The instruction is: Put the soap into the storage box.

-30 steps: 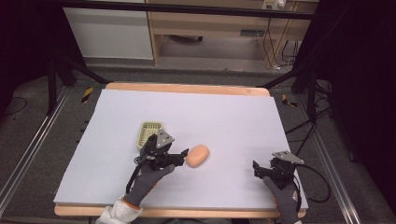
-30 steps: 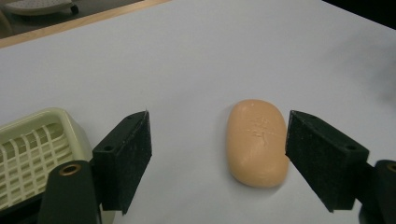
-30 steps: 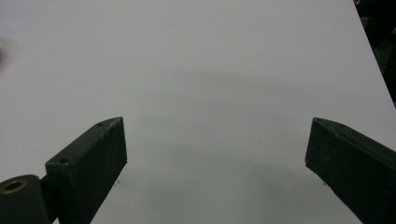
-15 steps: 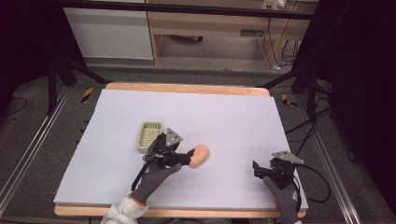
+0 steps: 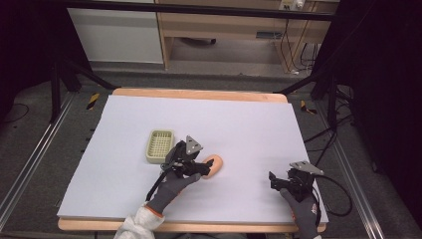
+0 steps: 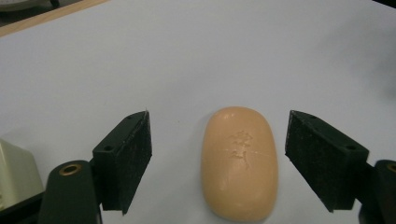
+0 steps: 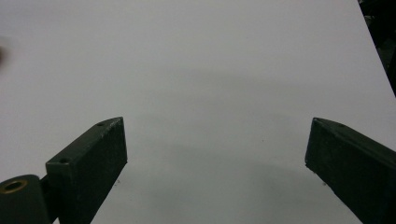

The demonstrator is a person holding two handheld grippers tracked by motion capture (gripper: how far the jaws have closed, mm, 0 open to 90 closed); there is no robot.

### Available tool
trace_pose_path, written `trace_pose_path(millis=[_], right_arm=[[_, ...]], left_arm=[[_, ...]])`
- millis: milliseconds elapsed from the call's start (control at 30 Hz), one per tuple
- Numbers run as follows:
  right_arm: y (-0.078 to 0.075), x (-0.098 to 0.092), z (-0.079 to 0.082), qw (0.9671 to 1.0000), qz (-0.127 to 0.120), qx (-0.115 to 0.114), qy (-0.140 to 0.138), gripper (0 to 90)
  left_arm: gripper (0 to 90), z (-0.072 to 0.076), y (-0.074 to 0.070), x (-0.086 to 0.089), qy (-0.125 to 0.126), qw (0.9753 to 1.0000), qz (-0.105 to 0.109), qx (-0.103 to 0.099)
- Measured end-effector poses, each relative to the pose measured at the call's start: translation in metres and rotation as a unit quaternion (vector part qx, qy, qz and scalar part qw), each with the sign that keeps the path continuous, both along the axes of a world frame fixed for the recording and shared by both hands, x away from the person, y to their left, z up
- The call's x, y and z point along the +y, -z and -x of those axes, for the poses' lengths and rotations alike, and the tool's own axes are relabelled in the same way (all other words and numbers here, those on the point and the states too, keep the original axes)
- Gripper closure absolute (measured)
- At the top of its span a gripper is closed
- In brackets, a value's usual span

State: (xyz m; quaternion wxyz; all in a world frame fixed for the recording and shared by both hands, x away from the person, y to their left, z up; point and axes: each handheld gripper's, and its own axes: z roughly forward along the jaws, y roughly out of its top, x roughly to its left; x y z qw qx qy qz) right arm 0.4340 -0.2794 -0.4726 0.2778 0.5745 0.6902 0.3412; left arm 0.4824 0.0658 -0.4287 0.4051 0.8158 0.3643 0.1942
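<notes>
An oval peach-coloured soap bar (image 6: 239,162) with a stamped mark lies flat on the white table sheet. In the high view the soap (image 5: 214,165) sits just right of my left gripper (image 5: 201,168). That gripper (image 6: 218,158) is open, its jaws on either side of the soap with a gap at each side. A pale green slotted soap dish (image 5: 160,145) stands just left of and behind the left hand. My right gripper (image 5: 275,180) rests near the table's front right, open, with bare sheet between its jaws (image 7: 215,163).
The white sheet (image 5: 239,119) covers a wooden-edged table (image 5: 199,94). A corner of the soap dish (image 6: 14,172) shows at the left edge of the left gripper view. A black cable (image 5: 338,199) trails off the front right corner. Metal rails and dark stands flank the table.
My left gripper has slid forward and to the right, away from over the dish, and its open jaws now straddle the soap. The right gripper has stayed in place.
</notes>
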Motion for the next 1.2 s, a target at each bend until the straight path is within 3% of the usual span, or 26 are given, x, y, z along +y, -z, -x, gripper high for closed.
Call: trace_pose_path(millis=[1200], right_arm=[[0.0,0.0,0.0,1.0,-0.003,0.003,-0.003,5.9]], left_arm=[[23.5,-0.012,0.031,-0.026,0.011,0.9987,-0.034,0.035]])
